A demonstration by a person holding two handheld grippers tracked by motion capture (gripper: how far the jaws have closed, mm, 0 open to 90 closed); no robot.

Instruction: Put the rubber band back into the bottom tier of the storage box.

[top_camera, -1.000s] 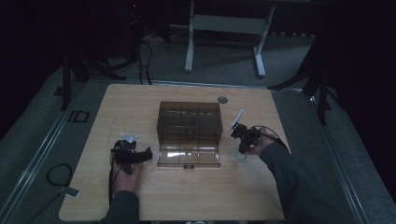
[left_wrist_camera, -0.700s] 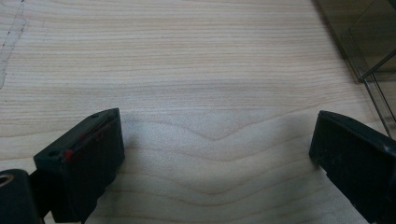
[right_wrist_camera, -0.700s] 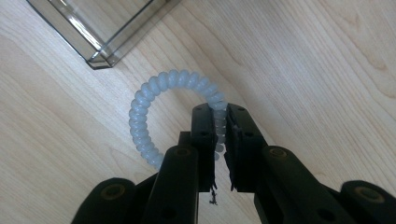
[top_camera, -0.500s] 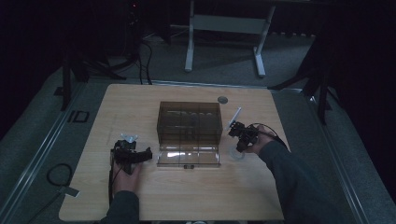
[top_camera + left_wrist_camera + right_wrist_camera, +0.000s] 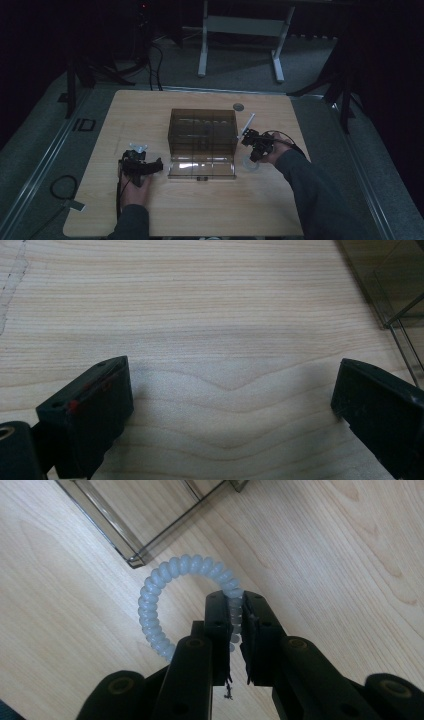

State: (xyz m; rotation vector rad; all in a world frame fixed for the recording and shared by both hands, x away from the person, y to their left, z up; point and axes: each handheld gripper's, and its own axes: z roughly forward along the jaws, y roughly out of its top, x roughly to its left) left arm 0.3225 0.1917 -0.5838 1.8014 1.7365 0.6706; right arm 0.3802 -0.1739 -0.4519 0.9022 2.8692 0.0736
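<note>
Right gripper (image 5: 236, 625): black plastic jaws pinched tight on one side of a coil tie (image 5: 165, 595), a pale translucent spiral ring, glossy, ribbed like a phone cord. The rest of the ring hangs free past the jaw tips, over the table just beside the corner of the box lid (image 5: 150, 525). In the high view the right gripper (image 5: 254, 146) sits right of the box (image 5: 202, 131), with the tie (image 5: 251, 164) a faint ring below it near the lid's right end.

Left gripper (image 5: 230, 405): jaws spread wide, nothing between them, just bare wood. Jaws are matte black blocks, the left one with small red marks along its edge. In the high view the left gripper (image 5: 141, 165) lies low over the table, left of the lid, held in a hand (image 5: 134, 187).

Box: smoky brown clear plastic, rectangular, straight walls, with the flat lid folded down in front. Table (image 5: 150, 110): light wood, wavy grain, rounded corners, a small round grey disc (image 5: 238, 106) near the far edge. No readable writing anywhere.
</note>
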